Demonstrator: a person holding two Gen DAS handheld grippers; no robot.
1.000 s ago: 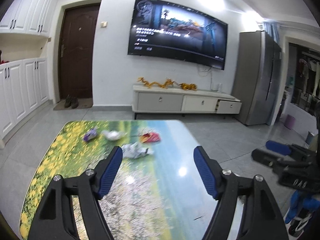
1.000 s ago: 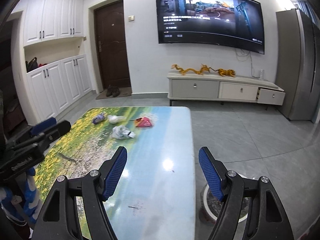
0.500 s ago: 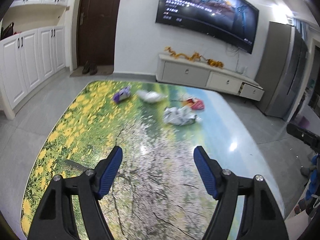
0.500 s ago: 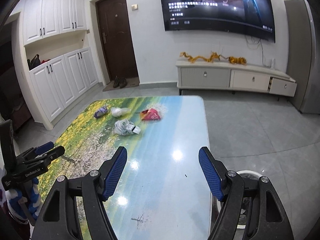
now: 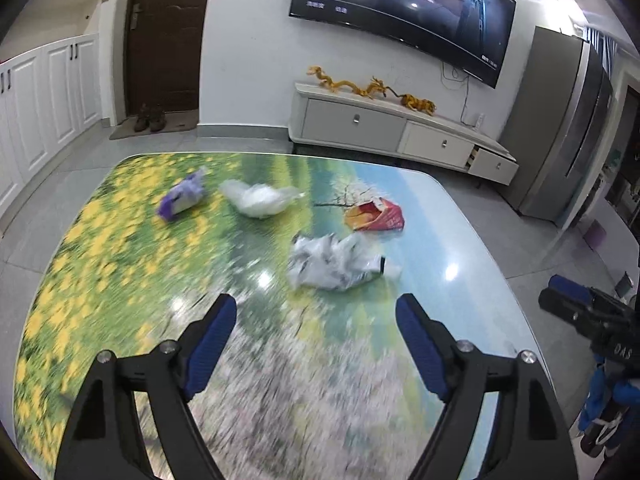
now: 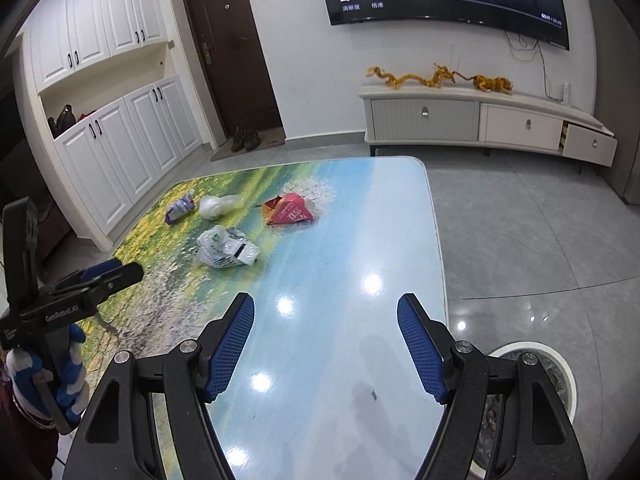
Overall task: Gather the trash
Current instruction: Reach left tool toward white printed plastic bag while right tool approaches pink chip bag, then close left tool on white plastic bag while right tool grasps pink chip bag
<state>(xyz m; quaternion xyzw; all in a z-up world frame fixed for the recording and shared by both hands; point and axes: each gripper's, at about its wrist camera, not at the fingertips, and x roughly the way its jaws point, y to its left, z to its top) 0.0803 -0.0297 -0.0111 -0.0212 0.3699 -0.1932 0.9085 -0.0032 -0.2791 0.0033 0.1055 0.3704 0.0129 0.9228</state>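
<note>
Several pieces of trash lie on the picture-printed table point(image 5: 120, 280): a crumpled white printed bag point(image 5: 336, 264), a red and yellow wrapper point(image 5: 376, 218), a clear white bag point(image 5: 260, 200) and a purple wrapper point(image 5: 182, 200). My left gripper point(image 5: 316, 336) is open and empty, just short of the white printed bag. My right gripper point(image 6: 326, 344) is open and empty over the table's near right part. From there the white printed bag point(image 6: 226, 248), the red wrapper point(image 6: 290, 210), the clear bag point(image 6: 218, 205) and the purple wrapper point(image 6: 180, 210) lie ahead to the left.
A round white trash bin point(image 6: 532, 392) stands on the floor right of the table, under my right gripper's right finger. A TV cabinet point(image 6: 480, 120) lines the far wall. White cupboards point(image 6: 120, 148) stand at the left. The left gripper also shows in the right wrist view point(image 6: 72, 296).
My left gripper has moved forward over the table toward the white printed bag. My right gripper has moved forward and tilted down a little. Both stayed open.
</note>
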